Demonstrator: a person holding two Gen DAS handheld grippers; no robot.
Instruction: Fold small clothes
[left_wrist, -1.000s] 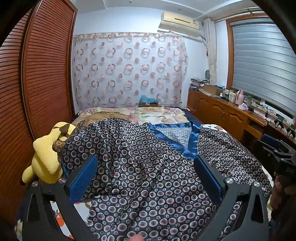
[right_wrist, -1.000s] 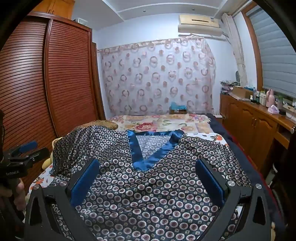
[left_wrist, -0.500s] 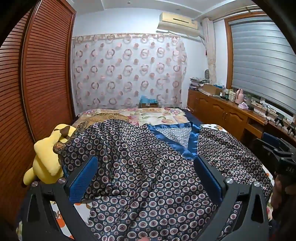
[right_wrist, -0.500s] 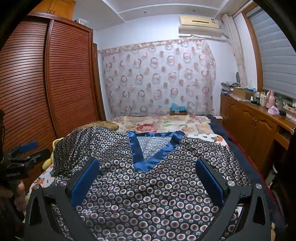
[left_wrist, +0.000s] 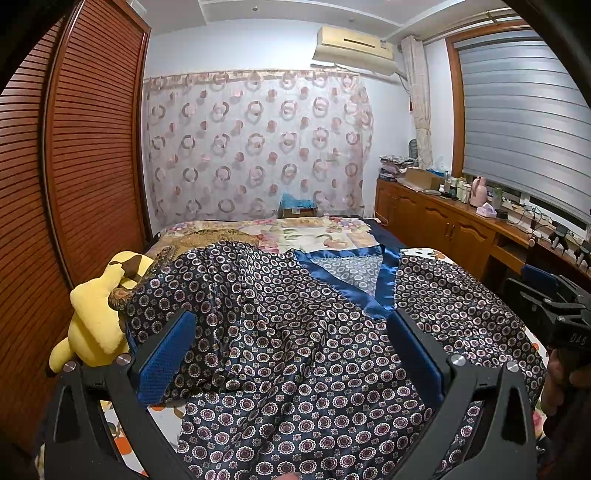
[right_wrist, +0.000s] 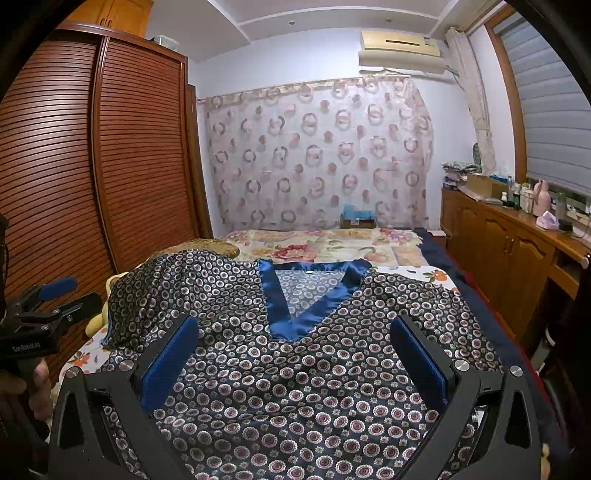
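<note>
**Satin top spread on the bed, both grippers poised above it**

Louvred wooden wardrobe doors line the left of the bedroom, and a ring-patterned curtain hangs behind the bed. At the left edge of the bed a yellow plush toy is seen, with the garment's left sleeve draped partly over it. The patterned top is laid front-up across the floral bedcover, its blue-trimmed V-neck pointing toward the cameras. The left side is rumpled into folds, while the right side lies flatter. Along the right wall a wooden counter with bottles is visible.

The cloth is judged to be a light, glossy satin: soft, limp and probably slippery, so a pinch on a single layer could slide off. A hold on the hem or the sleeve edges, where the fabric is doubled, is likely to be surer.

The left gripper is held low over the lower left of the top, tilted slightly, its blue pads spread wide with nothing between them. The right gripper is held level over the middle of the top, its jaws likewise wide apart and empty. In each view the other gripper is seen at the frame edge, carried in a hand.
</note>
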